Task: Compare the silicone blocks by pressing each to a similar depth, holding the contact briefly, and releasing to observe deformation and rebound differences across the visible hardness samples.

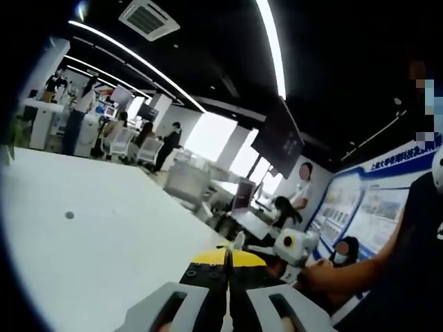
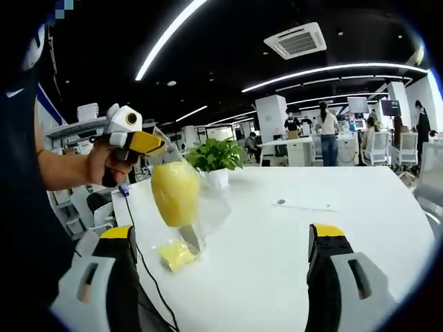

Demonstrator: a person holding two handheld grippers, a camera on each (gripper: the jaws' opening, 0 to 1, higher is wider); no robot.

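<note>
1. In the left gripper view, the left gripper [image 1: 227, 259] fills the bottom centre of the frame, its yellow-tipped fingers [image 1: 208, 261] pressed together with nothing visible between them.
2. In the right gripper view, the right gripper [image 2: 225, 242] rises from the bottom, its fingers [image 2: 327, 238] spread wide apart and empty.
3. Left of centre in the right gripper view, a yellow block [image 2: 175, 192] hangs inside a clear bag [image 2: 208, 207], held up at the top by the left gripper [image 2: 158, 146], which a hand [image 2: 104, 164] grips at the middle left.
4. A smaller yellow piece [image 2: 174, 254] lies in the bag's bottom, on the white surface [image 2: 277, 249], lower left of centre.
5. A potted plant [image 2: 216, 160] stands on the surface just behind the bag, above centre.
6. The white surface [image 1: 90, 235] spreads across the left half of the left gripper view.
</note>
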